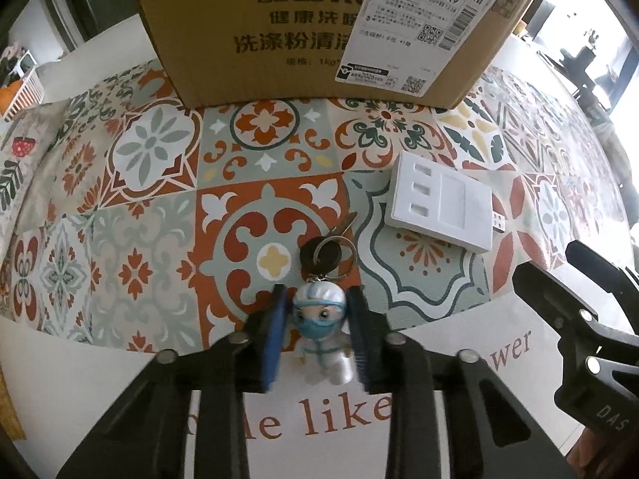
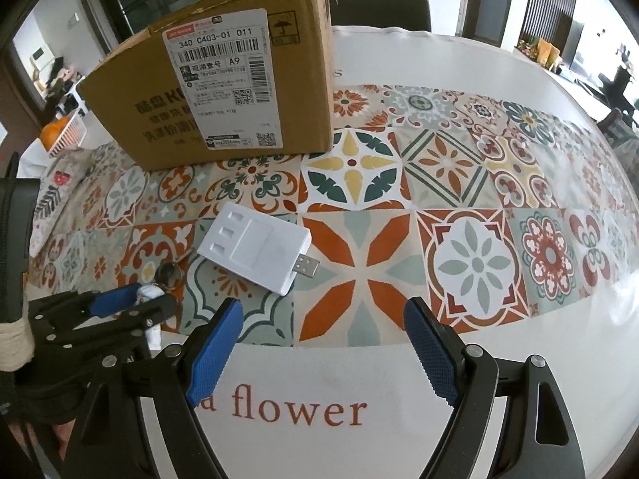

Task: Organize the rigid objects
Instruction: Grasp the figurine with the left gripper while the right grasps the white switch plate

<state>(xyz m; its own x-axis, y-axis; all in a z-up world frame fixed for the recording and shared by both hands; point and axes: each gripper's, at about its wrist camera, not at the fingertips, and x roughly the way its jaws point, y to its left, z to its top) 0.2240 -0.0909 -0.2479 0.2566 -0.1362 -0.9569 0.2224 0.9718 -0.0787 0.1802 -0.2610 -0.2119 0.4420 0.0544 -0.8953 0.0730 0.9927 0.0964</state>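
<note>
A small figurine keychain [image 1: 321, 327] in white suit and blue mask lies on the patterned tablecloth, with a key ring and black-headed key [image 1: 325, 253] attached. My left gripper [image 1: 317, 319] has its blue pads on both sides of the figurine, closed against it. It also shows in the right wrist view [image 2: 131, 303]. A white USB hub [image 1: 441, 203] lies to the right; in the right wrist view the hub [image 2: 255, 249] is ahead and left of my right gripper [image 2: 323, 343], which is open and empty above the cloth. A cardboard box [image 1: 315, 28] stands behind.
The cardboard box [image 2: 223, 92] stands at the back left of the table. The tablecloth [image 2: 459, 199] has tile patterns and a white border with lettering. A white basket with orange items [image 2: 66, 131] sits at the far left. A chair back [image 2: 379, 0] stands behind the table.
</note>
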